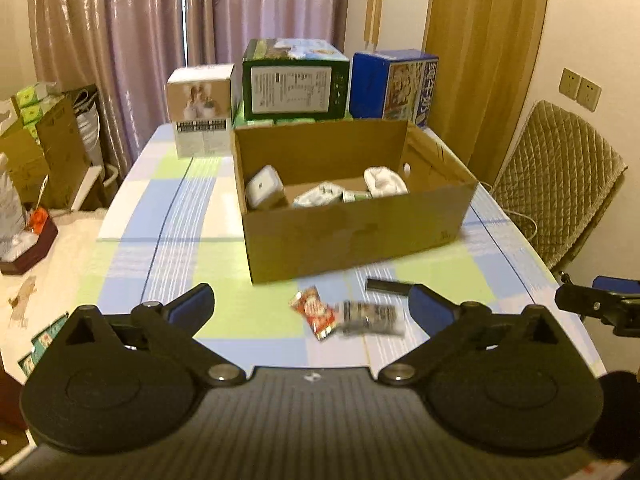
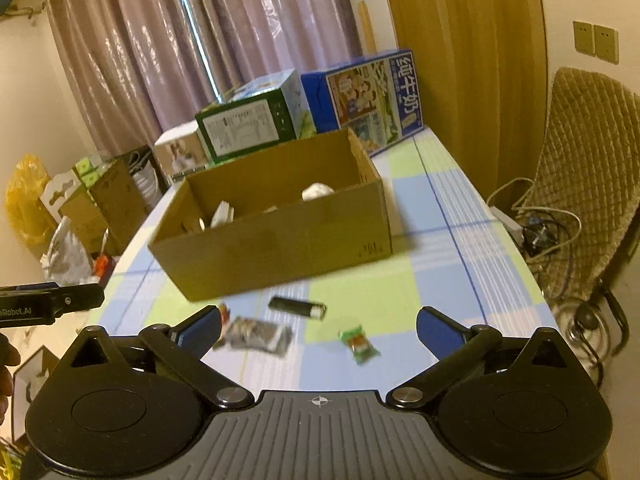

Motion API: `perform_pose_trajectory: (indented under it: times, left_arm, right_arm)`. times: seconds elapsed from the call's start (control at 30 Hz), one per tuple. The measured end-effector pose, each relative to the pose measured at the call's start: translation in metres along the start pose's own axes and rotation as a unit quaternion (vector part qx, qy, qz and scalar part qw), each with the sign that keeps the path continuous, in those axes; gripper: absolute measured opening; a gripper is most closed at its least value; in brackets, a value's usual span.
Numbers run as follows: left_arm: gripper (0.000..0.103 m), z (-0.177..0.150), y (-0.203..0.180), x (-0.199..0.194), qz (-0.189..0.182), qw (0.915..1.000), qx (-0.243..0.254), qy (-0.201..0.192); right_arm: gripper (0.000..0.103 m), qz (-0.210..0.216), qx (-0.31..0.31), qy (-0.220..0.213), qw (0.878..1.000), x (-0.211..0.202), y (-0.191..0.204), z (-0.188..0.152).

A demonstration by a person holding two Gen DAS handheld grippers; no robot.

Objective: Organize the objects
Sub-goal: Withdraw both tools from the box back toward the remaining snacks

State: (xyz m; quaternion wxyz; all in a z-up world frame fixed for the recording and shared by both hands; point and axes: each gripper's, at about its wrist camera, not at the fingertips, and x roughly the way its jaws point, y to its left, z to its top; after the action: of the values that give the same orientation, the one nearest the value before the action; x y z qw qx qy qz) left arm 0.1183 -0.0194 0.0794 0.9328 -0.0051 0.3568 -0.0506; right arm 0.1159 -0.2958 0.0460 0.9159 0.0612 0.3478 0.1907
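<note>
I have both grippers hovering over the desk (image 1: 132, 216), on the near side of the open cardboard box (image 1: 352, 236). The left gripper (image 1: 312, 308) has its fingers spread wide with nothing between them, and the right gripper (image 2: 318, 330) is the same: fingers apart, empty.

Four loose things lie on the desk just in front of the box. The red snack packet (image 1: 314, 312) touches the silver-and-black packet (image 1: 370, 318); the black lighter-like stick (image 2: 297, 307) lies nearer the box, and the green packet (image 2: 359, 345) sits a little away from the others, farther from the box.

I judge the packets light, crinkly and slippery, soft enough to fold; I would pinch each across its flat middle or at a sealed end. The stick looks stiff and light, best taken across its narrow width at mid-length. Its long axis runs roughly along the box's front wall, pale end on the green packet's side. The silver packet lies lengthwise about the same way.
</note>
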Motion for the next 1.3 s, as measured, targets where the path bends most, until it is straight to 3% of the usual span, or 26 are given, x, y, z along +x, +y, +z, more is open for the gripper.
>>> perform_pose_trajectory:
  times: [0.37,0.83,1.3]
  left_arm:
    - [0.102,-0.034,-0.006,-0.012,-0.008,0.9998,-0.006,0.02]
    - [0.102,-0.048,0.003,-0.005,-0.027,0.9985,-0.032,0.035]
    - [0.099,-0.056,-0.005,0.026,-0.017,0.9988,0.019,0.041]
  right_arm:
    - [0.101,-0.002,0.005,0.012,1.0,-0.015,-0.002,-0.023]
    - [0.101,-0.008,0.006,0.03,1.0,-0.007,-0.007,-0.033]
    - [0.101,-0.025,-0.01,0.062,0.998,0.029,-0.018,-0.043]
